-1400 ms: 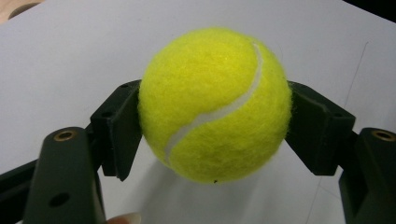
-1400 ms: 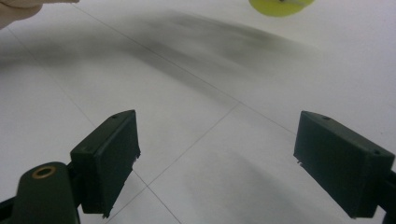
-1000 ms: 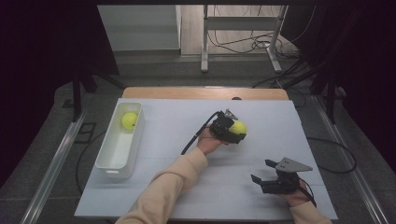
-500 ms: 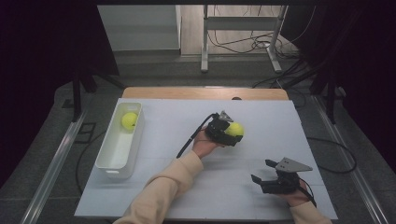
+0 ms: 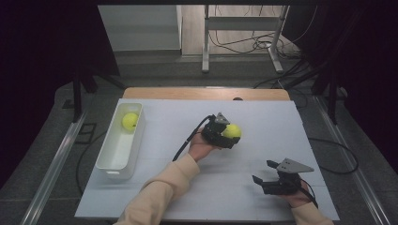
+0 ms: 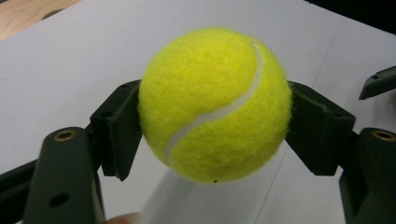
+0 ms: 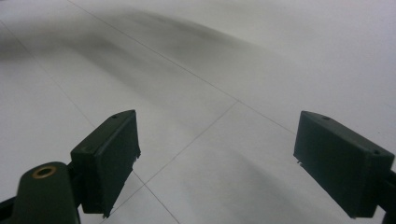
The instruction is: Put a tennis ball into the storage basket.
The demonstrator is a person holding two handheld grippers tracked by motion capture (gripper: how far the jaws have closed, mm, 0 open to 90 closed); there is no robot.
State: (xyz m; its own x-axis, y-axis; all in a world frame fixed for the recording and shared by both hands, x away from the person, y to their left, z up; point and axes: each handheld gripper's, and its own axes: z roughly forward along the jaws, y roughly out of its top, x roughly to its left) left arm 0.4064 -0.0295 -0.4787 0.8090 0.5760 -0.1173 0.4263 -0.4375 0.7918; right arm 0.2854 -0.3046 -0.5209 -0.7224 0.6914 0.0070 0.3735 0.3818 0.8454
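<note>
I see a smooth white tabletop (image 5: 155, 187) in a dark room, my left gripper (image 5: 224, 132) clamping a fuzzy yellow ball (image 6: 215, 103), my right gripper (image 5: 265, 172) spread wide near the front-right corner.

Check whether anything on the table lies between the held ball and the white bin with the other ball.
Nothing visible does. The left gripper clamps the ball, and only bare table lies between it and the bin at the left.
</note>
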